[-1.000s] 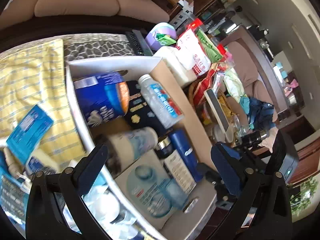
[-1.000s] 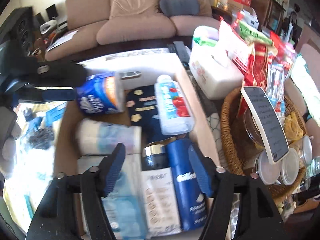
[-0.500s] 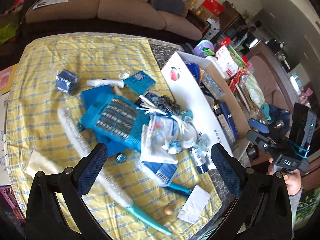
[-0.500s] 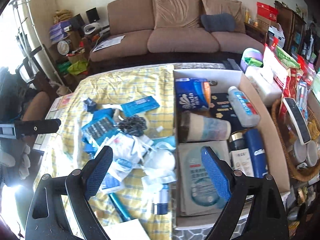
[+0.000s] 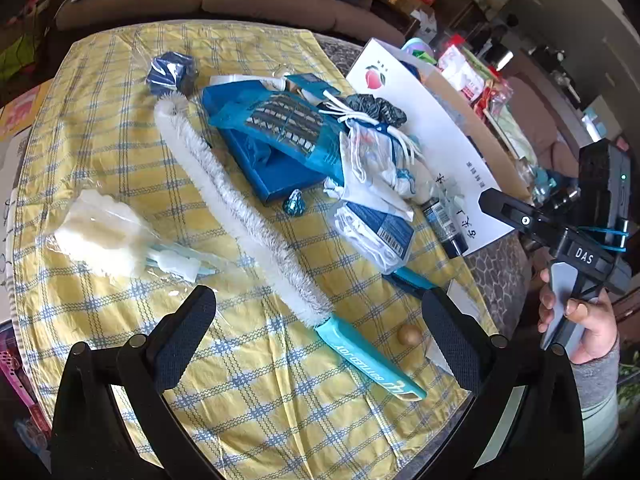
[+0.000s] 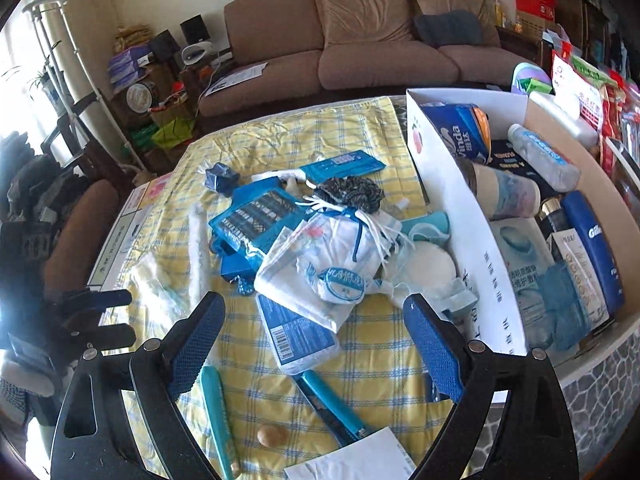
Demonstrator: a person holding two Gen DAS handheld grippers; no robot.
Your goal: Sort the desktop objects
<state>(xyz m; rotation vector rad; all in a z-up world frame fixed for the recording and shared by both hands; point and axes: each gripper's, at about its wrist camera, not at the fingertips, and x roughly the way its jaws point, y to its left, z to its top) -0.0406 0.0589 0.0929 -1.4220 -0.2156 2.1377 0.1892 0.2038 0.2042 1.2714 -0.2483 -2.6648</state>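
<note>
A pile of small goods lies on the yellow checked cloth (image 5: 120,128): a long white bottle brush (image 5: 248,216) with a teal handle, a blue packet (image 5: 280,124), white drawstring bags (image 6: 324,260), a barcoded blue pack (image 6: 296,332) and a wrapped white sponge (image 5: 100,236). My left gripper (image 5: 320,328) hangs open over the brush's handle end, nothing between its fingers. My right gripper (image 6: 316,340) is open above the barcoded pack, holding nothing. The white cardboard box (image 6: 472,216) at the right holds bottles, tissues and a mask pack.
A small wooden ball (image 6: 271,436), a teal tool (image 6: 336,404) and a white paper (image 6: 352,460) lie near the front table edge. A brown sofa (image 6: 380,40) stands behind the table. Snack bags (image 6: 592,92) crowd the far right beyond the box.
Both grippers have swung from over the box to over the pile on the cloth. The right gripper's jaws have spread wider. Nothing was picked up.
</note>
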